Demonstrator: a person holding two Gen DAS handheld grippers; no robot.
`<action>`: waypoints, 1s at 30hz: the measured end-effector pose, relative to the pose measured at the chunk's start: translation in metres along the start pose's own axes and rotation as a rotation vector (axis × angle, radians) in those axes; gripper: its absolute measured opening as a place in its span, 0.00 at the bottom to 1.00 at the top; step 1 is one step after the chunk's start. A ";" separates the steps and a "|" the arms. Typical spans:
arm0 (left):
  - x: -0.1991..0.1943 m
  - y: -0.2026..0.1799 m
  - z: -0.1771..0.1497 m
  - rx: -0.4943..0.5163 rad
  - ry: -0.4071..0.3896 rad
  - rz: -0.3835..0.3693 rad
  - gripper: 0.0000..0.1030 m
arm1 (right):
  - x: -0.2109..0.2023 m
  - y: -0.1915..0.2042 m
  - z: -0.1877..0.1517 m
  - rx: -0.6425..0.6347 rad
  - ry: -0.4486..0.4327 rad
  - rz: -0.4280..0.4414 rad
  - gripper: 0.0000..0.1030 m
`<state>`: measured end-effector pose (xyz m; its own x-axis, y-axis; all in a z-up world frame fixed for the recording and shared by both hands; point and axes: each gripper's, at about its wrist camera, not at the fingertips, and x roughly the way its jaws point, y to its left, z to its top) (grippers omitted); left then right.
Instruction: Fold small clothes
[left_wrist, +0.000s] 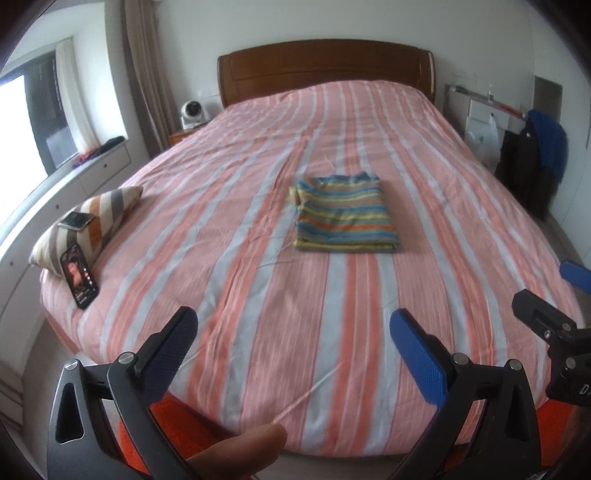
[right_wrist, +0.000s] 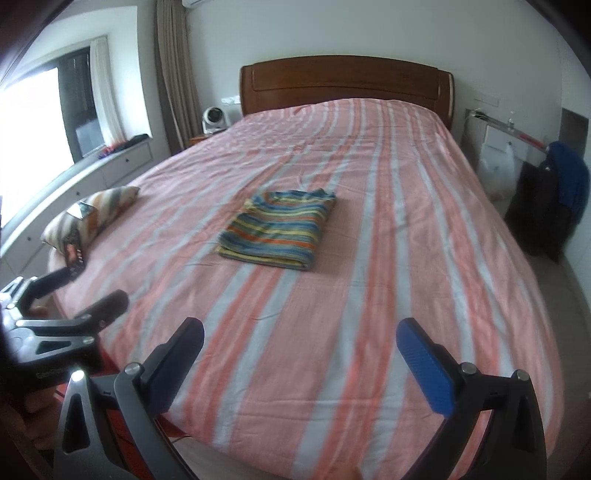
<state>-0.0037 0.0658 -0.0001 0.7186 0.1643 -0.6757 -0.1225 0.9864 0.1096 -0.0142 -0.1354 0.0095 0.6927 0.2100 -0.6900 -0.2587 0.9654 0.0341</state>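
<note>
the phone (right_wrist: 75, 251) by the pillow (right_wrist: 92, 216) is blurred; the right gripper (left_wrist: 569, 295) is cut off.

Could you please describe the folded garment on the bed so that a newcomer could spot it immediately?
Start at the large bed with the pink-and-white striped cover. Near its middle lies the folded garment, a flat rectangle. Unlike the striped pillow at the bed's left edge, it has thin blue, yellow and orange stripes.
</note>
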 end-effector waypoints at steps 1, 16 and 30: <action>0.000 -0.002 0.000 0.006 0.000 0.003 1.00 | 0.000 -0.001 0.000 -0.001 0.000 -0.007 1.00; 0.007 -0.005 -0.001 0.000 0.033 0.004 1.00 | -0.003 0.002 -0.003 -0.032 -0.027 0.007 1.00; 0.009 -0.004 -0.007 0.016 0.021 0.027 1.00 | 0.003 0.022 -0.007 -0.130 -0.007 -0.098 1.00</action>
<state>-0.0011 0.0636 -0.0116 0.7010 0.1912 -0.6871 -0.1309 0.9815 0.1396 -0.0222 -0.1149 0.0030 0.7238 0.1174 -0.6800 -0.2740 0.9533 -0.1271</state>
